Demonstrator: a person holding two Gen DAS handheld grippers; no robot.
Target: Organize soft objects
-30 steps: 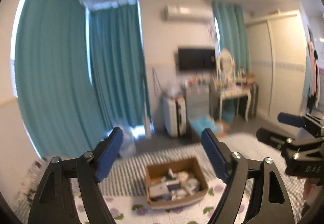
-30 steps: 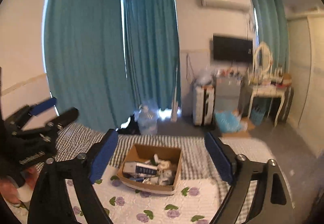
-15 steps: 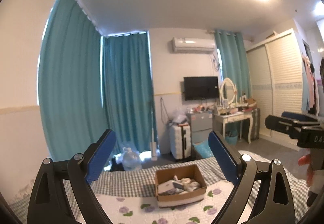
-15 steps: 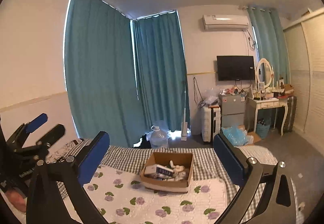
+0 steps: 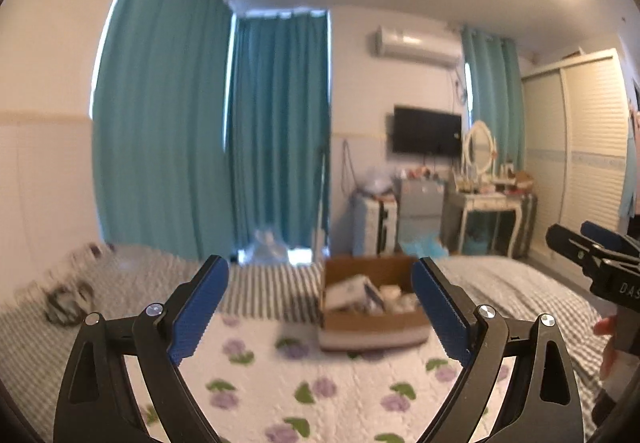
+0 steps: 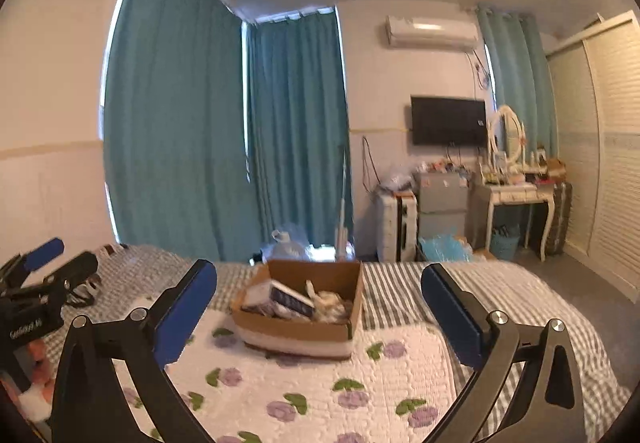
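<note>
Cardboard, brown and open-topped: that box point(image 6: 298, 307) is my landmark, sitting on the white quilt point(image 6: 320, 383) with purple flowers, with the grey striped bedding point(image 6: 400, 283) behind it. Inside it I see a jumble: a dark blue-and-white flat packet leaning against pale, crumpled, cloth-like pieces on the side toward the dressing table. What each piece is I cannot say for sure; the left wrist view is blurred and the right one shows them small.

My left gripper point(image 5: 320, 307) is spread wide and holds nothing, with the box showing between its blue pads. My right gripper point(image 6: 320, 307) is equally splayed and empty, and the box sits between its pads too. Both hang short of the box, above the quilt on my side of it.

As I judge it, I am either coming in to sort what lies in the box or drawing off after filling it; the scene fits both. Any soft piece here would sag and bunch when pinched, so a grip would want a good fold of cloth rather than an edge.

Left of the box, on the checked bedding, lies a small dark bundle point(image 5: 66, 301).
</note>
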